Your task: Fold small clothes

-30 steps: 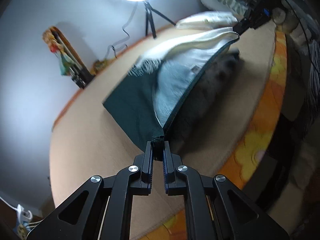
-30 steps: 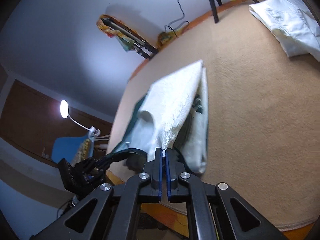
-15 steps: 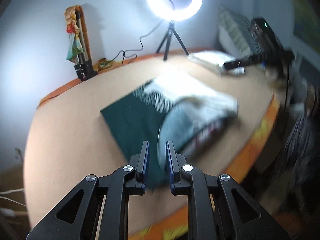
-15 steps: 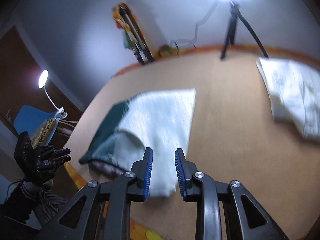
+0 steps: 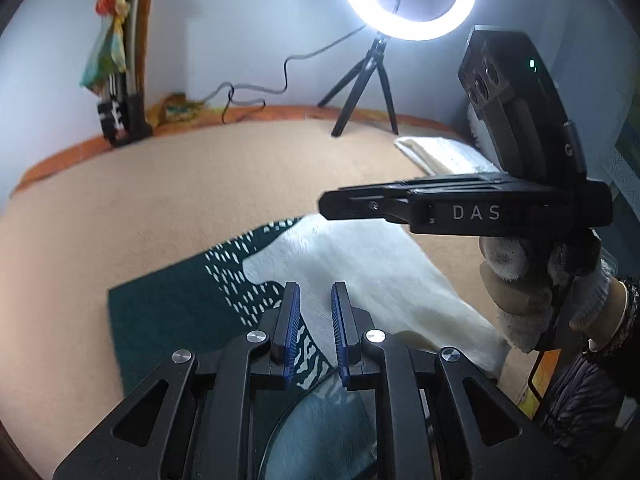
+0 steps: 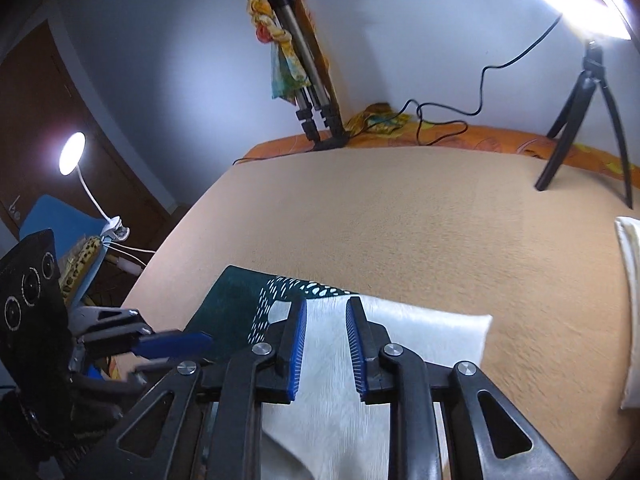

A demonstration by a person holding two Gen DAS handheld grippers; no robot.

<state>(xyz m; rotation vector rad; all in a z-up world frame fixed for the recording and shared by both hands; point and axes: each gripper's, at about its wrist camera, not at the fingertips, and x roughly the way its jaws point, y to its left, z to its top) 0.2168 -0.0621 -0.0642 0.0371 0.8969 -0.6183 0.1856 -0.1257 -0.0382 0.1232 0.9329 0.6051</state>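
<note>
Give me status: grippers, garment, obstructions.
Left gripper open, empty. Right gripper empty, jaws closing. Green-and-white garment folded on the bed. Nothing in the way.

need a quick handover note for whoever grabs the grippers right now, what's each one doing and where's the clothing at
Left gripper: jaws apart, nothing held, above the near edge of the garment.
Right gripper: jaws closing, nothing between them, over the white part of the same garment.
Garment: dark green and white piece lying on the tan bed cover, white part folded over the green, not gripped by either.
Folded white cloth sits at the far right by the ring light tripod.
Done: one fold laid down.
Left: probably further folds, then setting it aside.
</note>
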